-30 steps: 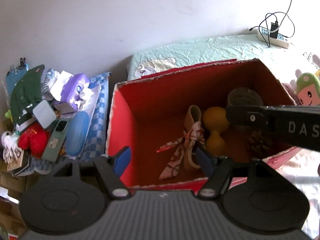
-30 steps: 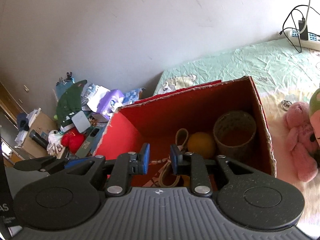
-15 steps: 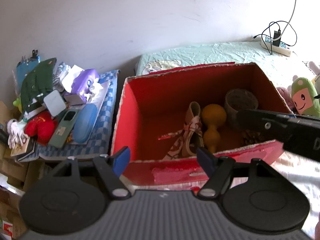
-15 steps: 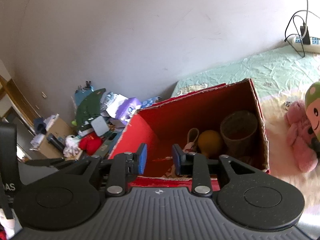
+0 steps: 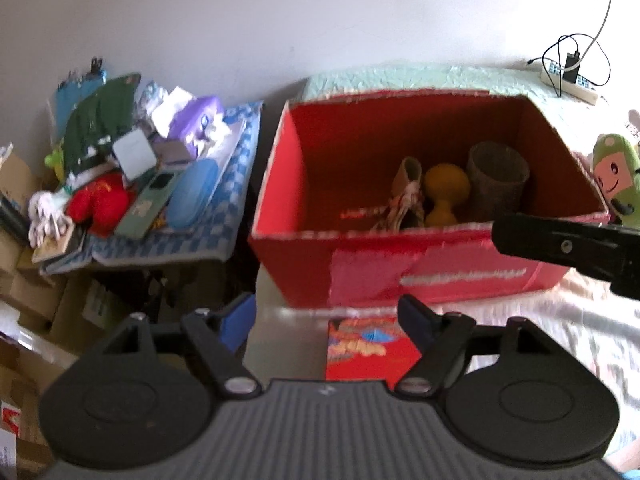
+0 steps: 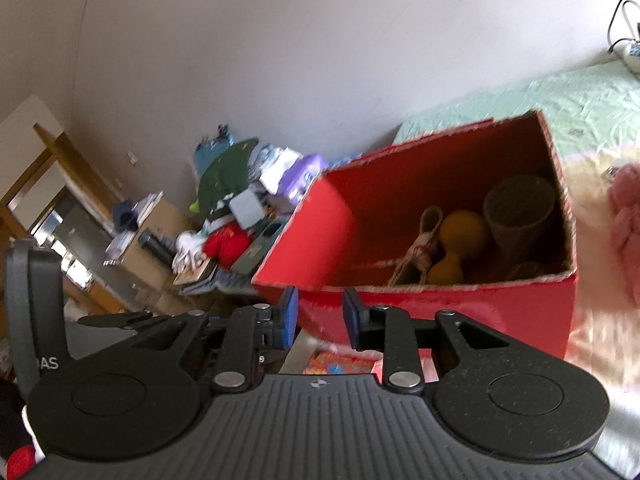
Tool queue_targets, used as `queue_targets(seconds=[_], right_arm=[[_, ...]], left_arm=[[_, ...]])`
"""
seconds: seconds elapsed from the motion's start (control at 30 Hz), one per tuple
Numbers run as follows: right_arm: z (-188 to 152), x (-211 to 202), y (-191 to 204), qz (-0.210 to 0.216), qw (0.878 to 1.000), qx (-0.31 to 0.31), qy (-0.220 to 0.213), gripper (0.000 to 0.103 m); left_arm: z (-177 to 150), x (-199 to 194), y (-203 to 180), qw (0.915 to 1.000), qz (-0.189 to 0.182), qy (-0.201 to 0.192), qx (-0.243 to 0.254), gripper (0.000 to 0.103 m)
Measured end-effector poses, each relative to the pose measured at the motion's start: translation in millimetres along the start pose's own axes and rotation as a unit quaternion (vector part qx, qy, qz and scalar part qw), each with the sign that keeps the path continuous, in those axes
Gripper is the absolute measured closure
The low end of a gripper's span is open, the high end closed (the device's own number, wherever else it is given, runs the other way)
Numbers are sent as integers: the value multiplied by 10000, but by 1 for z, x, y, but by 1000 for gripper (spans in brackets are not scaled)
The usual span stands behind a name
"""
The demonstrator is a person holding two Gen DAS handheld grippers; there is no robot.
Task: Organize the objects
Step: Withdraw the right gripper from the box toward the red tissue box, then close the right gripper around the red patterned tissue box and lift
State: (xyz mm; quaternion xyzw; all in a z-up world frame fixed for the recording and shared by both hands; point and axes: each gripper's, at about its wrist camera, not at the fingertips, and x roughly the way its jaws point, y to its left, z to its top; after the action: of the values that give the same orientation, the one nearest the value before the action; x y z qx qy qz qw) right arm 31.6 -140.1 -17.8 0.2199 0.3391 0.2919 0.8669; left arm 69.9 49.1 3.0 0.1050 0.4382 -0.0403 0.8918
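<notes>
Now both cameras sit further back from the red cardboard box (image 5: 420, 276) than a second ago: its whole near wall shows, with a paler pink patch and a torn, whitish top edge, where before only the inside and the rim were in view. A small red packet with bright cartoon print (image 5: 370, 346) has come into sight on the pale surface just in front of the box, below and between the left gripper (image 5: 328, 318)'s blue-padded fingers. Those jaws stand wide apart with nothing touching the pads, and they have just been opening a little further. The right gripper (image 6: 318, 312) has jaws close together but still parted, a narrow gap with nothing in it; they have just eased inward slightly. In the left view its black arm crosses the box's right corner lower than it did before.

Inside the box things lie as they did: a strappy sandal (image 5: 406, 196) with a tan sole and patterned straps, a smooth, matte mustard-yellow dumbbell (image 5: 442, 196) touching it, and a grey round cup (image 5: 498, 182) of rough, woven-looking texture upright at the right end.

The box stands on a crinkled mint-green bedspread (image 6: 560, 104). A fuzzy pink plush toy (image 6: 626, 216) lies on pale fleecy cloth to its right, and a green plush with a smiling face (image 5: 614, 176) sits beyond the right wall. Left of the box, a blue-and-white checked cloth (image 5: 224, 196) carries a heap of soft and flat clutter.
</notes>
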Motion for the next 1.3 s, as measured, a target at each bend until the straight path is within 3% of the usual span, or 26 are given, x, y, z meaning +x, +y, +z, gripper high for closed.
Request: queue_targets(seconds=[0.33,0.53,0.97,1.17,1.3], right_arm=[[-23,32,-16,-134,9947,589,828,74],[-30,49,-23,-211,9882,901,1219,74],[-34,71,-37,-267,9751,1369,1725,72],[-34,77,-40,-315,9720,1403,1860,66],[-34,79,-43,-321,9702,1418,1936,65]], left_arm=[[-33,29,13,9978,-395,522,-123,18],[-43,36,16,9944,-836,630,-125,12],[-47,65,11,9882,-1131,1038,1,11],[-45,74,11,9851,-1268,1165,5,8],[-44,80,6,9835,-1284,1269,76,12]])
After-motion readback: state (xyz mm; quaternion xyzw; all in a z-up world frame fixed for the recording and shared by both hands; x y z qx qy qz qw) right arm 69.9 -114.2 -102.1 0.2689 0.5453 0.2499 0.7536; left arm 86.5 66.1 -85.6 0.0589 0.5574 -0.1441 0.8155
